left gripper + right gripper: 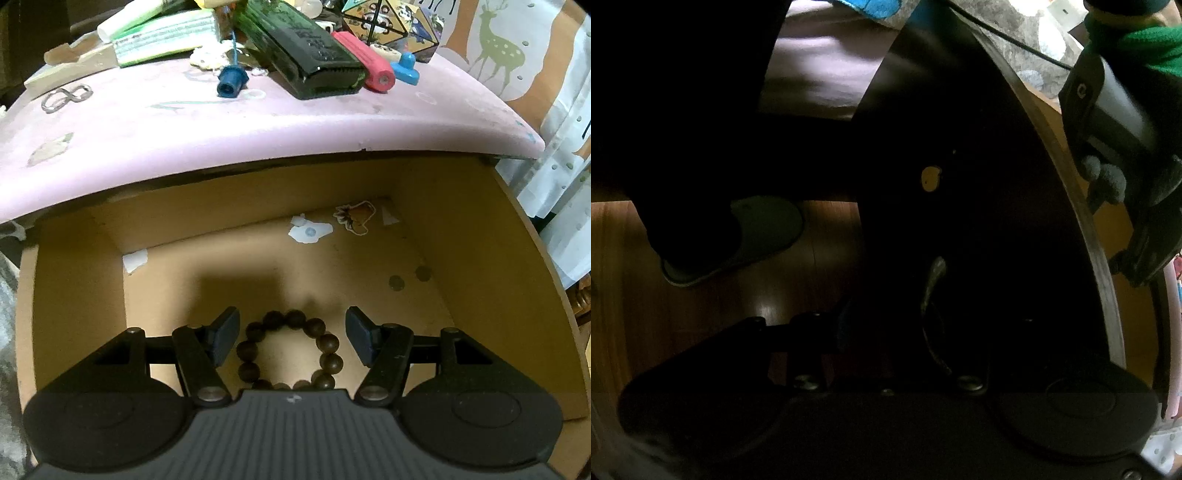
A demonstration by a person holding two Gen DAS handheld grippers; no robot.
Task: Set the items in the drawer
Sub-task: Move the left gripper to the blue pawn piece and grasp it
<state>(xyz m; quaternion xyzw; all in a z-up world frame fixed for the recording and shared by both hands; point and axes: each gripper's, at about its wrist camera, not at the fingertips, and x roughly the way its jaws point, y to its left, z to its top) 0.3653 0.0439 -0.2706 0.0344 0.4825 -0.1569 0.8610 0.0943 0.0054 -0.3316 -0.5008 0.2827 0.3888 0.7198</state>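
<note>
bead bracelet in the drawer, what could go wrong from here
1. The dark wooden bead bracelet lies on the drawer floor between the open fingers of the left gripper. Lifting out could snag the loop on a finger pad and drag it along.

2. The dark green glass bottle and red ribbed cylinder lie near the pink tabletop's front edge, above the open cardboard-brown drawer. A bump could roll them in.

3. The right wrist view is too dark to judge the right gripper.

A pink cabinet top (258,125) is cluttered along its far edge. A deer-print curtain (517,55) hangs beyond its right corner. Glossy wooden floor (701,314) lies dim below.
</note>
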